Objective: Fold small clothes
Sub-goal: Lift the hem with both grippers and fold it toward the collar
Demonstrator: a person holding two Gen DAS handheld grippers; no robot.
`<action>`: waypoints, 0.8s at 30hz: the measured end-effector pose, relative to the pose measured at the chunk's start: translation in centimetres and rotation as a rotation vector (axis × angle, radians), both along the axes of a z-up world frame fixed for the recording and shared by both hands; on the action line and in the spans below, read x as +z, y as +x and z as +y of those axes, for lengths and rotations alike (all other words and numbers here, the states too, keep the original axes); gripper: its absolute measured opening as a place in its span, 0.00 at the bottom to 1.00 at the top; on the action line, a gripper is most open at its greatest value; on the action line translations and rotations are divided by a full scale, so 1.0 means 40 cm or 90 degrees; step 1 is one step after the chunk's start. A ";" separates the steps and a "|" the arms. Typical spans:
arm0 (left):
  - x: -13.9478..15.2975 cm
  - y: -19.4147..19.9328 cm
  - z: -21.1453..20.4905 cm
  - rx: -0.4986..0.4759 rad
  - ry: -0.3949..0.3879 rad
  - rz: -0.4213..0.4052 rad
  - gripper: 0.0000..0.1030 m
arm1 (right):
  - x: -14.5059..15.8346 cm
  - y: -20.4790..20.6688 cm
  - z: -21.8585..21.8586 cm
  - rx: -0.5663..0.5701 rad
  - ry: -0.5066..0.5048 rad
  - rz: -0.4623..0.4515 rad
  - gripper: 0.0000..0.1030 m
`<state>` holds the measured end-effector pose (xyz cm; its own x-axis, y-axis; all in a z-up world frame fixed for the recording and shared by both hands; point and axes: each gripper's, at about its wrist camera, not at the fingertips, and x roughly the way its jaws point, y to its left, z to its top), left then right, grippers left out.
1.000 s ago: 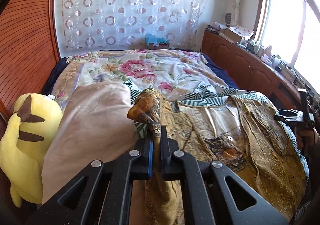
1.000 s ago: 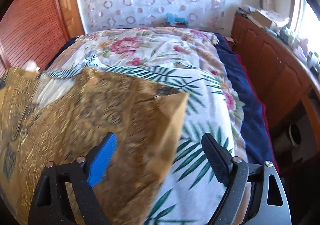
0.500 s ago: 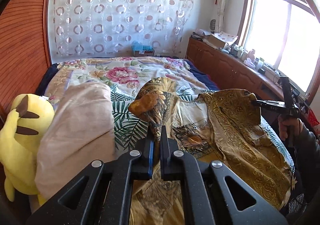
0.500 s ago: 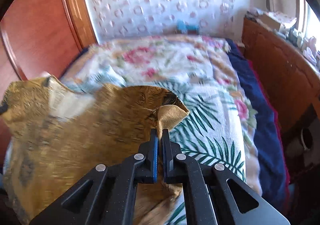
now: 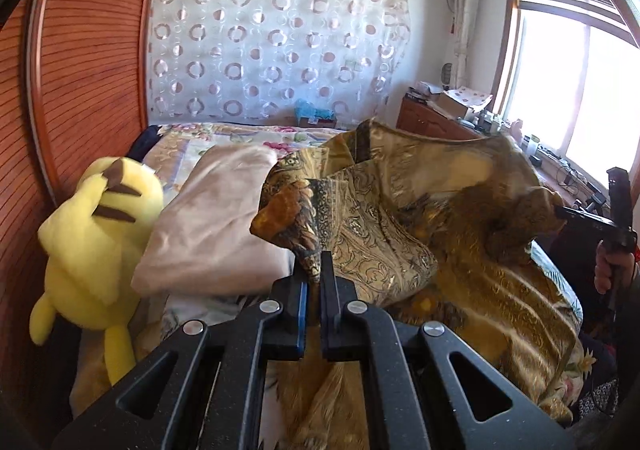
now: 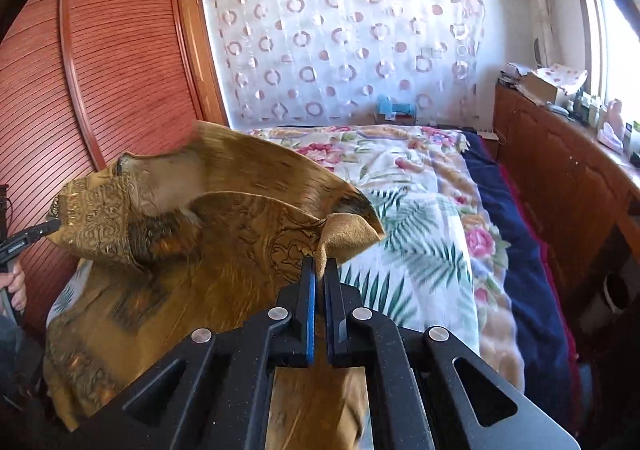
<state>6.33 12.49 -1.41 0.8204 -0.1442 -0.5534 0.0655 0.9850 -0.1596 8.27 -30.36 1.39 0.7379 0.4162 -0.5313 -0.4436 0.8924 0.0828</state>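
Left jaws (image 5: 314, 270) clamped on one corner of the gold patterned shirt (image 5: 400, 250); right jaws (image 6: 319, 270) pinched shut on another corner (image 6: 348, 230), cloth plainly between the pads. Shirt raised above the bed (image 6: 420, 210), slung between the two grips, long axis running from left gripper to right, lower part draped toward the near edge. Pink blanket (image 5: 216, 218) and yellow plush toy (image 5: 92, 238) off to the left. Likely next: carrying both corners across for a fold.

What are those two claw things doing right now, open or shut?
Left gripper: shut on a corner of the gold patterned garment.
Right gripper: shut on another corner of the same garment.
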 end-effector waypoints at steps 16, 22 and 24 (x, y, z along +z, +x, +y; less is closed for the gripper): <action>-0.077 -0.238 0.027 0.031 -0.004 0.032 0.05 | -0.028 -0.357 -0.144 -0.025 -0.001 0.043 0.03; -0.070 -0.266 0.021 0.019 0.024 0.040 0.05 | 0.003 -0.403 -0.113 0.003 -0.052 0.051 0.03; -0.072 -0.269 0.022 0.014 0.027 0.044 0.05 | 0.014 -0.407 -0.113 0.012 -0.052 0.055 0.03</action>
<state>-4.42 13.37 -4.30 0.7827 -0.1018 -0.6140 0.0335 0.9920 -0.1218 -8.00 -34.89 1.96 0.6802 0.3819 -0.6257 -0.4548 0.8893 0.0483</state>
